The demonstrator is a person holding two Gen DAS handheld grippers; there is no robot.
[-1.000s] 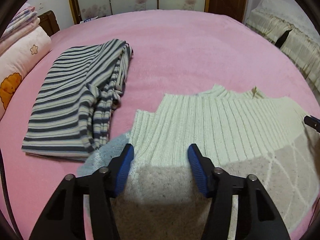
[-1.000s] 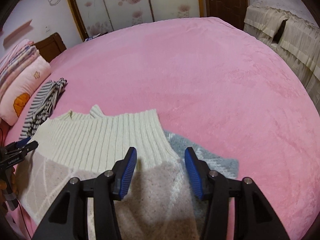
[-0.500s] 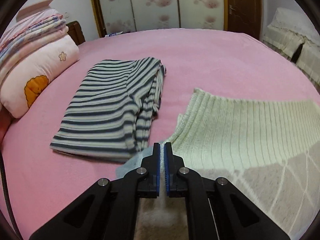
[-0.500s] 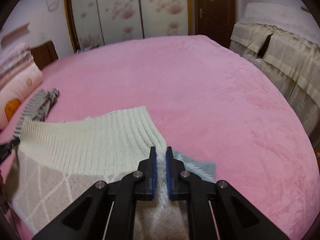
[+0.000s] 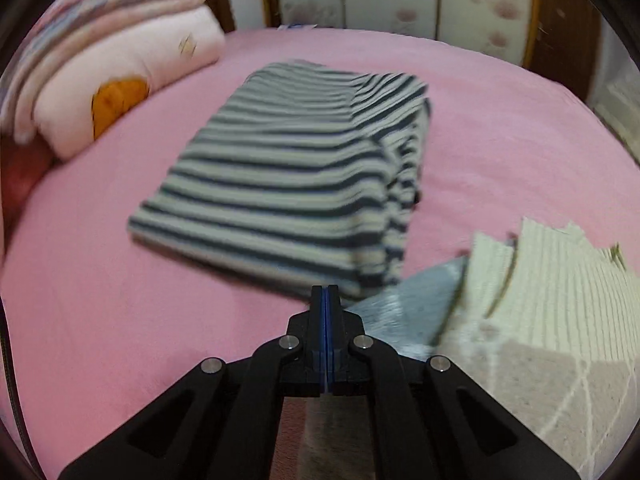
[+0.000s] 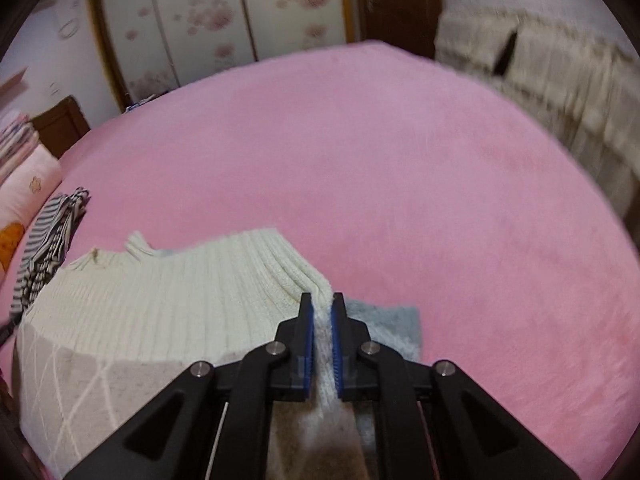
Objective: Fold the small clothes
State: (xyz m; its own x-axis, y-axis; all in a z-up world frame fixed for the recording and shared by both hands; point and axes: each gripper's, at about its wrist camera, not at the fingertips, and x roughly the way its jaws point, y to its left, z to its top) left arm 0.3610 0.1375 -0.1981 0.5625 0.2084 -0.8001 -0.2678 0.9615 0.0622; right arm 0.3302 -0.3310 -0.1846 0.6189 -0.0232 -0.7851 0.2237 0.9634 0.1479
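Cream knit sweater [image 6: 168, 304] bunches between the clamped right gripper [image 6: 319, 314]; left gripper [image 5: 325, 300], pressed together, seemingly pinches its hem.

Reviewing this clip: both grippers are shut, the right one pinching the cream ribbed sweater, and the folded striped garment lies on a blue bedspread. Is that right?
Not quite: the bedspread is pink, not blue, as the left wrist view shows. The rest stands: the striped garment lies folded on it, the right gripper pinches the cream ribbed sweater, and the left gripper is shut.
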